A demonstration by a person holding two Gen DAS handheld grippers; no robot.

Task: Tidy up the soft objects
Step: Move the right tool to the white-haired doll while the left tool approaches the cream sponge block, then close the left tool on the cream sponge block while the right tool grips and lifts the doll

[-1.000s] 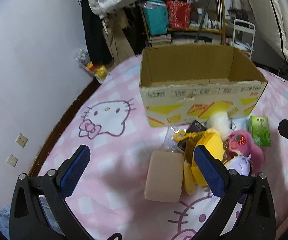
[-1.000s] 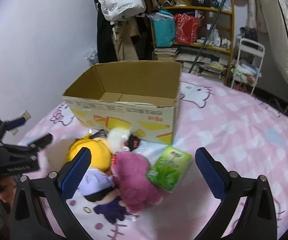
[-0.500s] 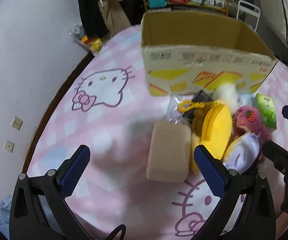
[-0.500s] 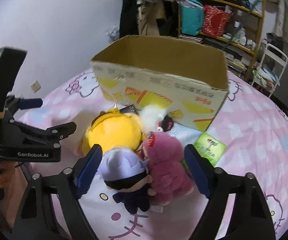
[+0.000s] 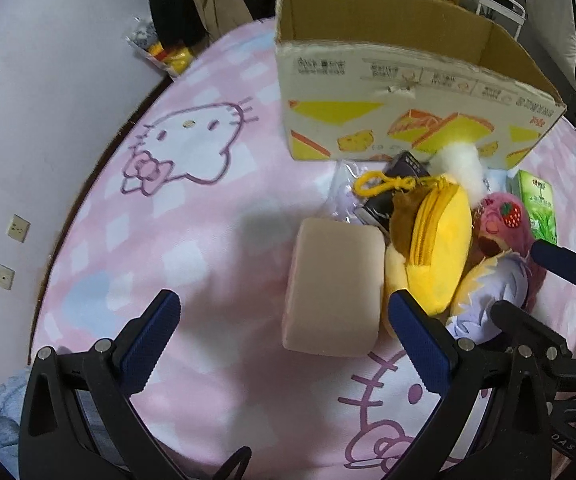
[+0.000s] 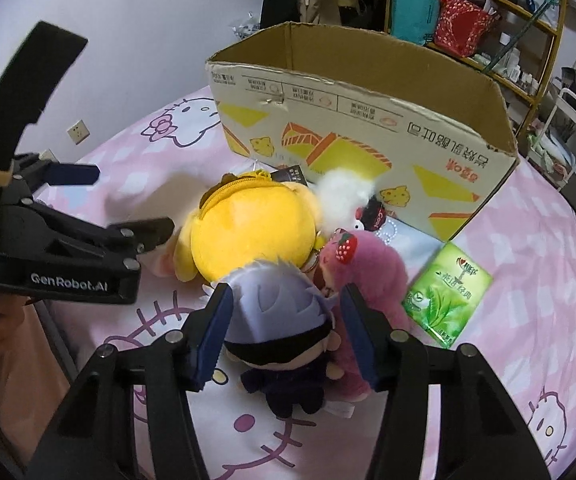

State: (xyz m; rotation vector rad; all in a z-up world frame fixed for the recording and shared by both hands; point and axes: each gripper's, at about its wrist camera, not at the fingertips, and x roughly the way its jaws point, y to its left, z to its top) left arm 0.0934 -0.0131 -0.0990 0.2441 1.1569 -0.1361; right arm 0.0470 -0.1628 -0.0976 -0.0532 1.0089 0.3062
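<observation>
A pile of soft toys lies on the pink bed in front of an open cardboard box (image 5: 407, 92) (image 6: 367, 120). A beige soft block (image 5: 333, 292) lies left of a yellow plush (image 5: 435, 248) (image 6: 252, 232). A doll with a pale purple head (image 6: 280, 308) (image 5: 487, 300) and a pink plush (image 6: 367, 268) (image 5: 499, 224) lie beside it. My right gripper (image 6: 284, 328) straddles the doll's head, jaws narrowed around it but apart from it. My left gripper (image 5: 284, 340) is open wide, above the bed before the beige block.
A green tissue pack (image 6: 447, 296) (image 5: 535, 208) lies right of the toys. A white fluffy ball (image 6: 343, 196), a dark packet (image 5: 391, 192) and a yellow clip (image 5: 379, 182) sit against the box. A cluttered shelf (image 6: 467, 20) and hanging clothes stand behind. The wall (image 5: 48, 80) runs left.
Both grippers have moved down and closer to the toys. My right gripper's jaws have narrowed around the purple-headed doll. My left gripper has stayed wide open.
</observation>
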